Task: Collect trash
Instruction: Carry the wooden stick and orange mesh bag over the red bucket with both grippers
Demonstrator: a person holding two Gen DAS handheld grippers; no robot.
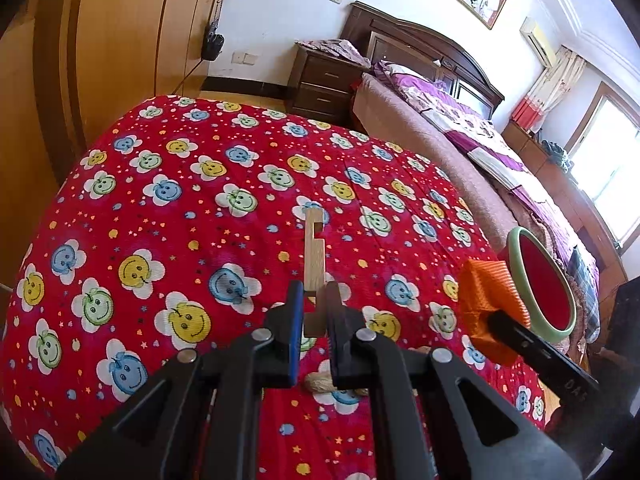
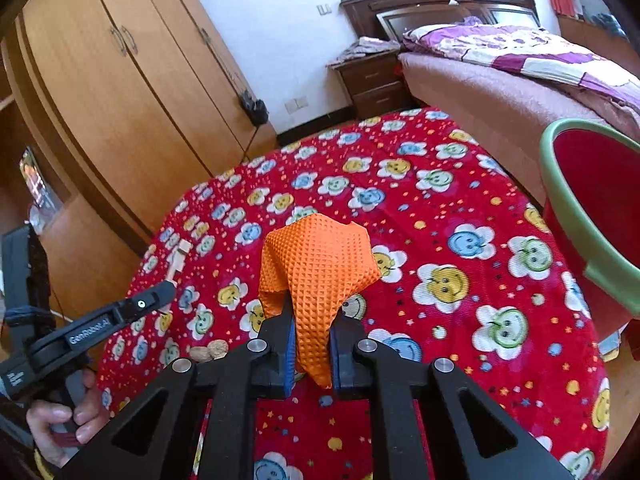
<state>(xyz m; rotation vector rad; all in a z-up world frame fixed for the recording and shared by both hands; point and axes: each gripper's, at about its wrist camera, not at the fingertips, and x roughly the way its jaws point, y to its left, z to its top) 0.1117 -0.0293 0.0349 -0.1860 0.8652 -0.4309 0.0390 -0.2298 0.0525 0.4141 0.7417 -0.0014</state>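
In the left wrist view my left gripper (image 1: 314, 296) is shut on a pale wooden notched strip (image 1: 314, 248), which stands upright above the red flower-print tablecloth (image 1: 180, 184). My right gripper (image 2: 314, 320) is shut on an orange waffle-textured cloth (image 2: 320, 264) that bulges up between its pads. The same cloth (image 1: 488, 288) shows at the right of the left wrist view, just in front of a red bucket with a green rim (image 1: 514, 248). In the right wrist view the bucket's rim (image 2: 558, 188) is at the right edge, and the left gripper (image 2: 170, 286) with its strip (image 2: 178, 260) is at the left.
A few peanut shells (image 2: 210, 350) lie on the cloth near the table's front edge, between the two grippers. A person's hand (image 2: 60, 420) grips the left tool's handle. Behind the table stand a wooden wardrobe (image 2: 120, 100), a nightstand (image 2: 372, 80) and a bed (image 2: 500, 80).
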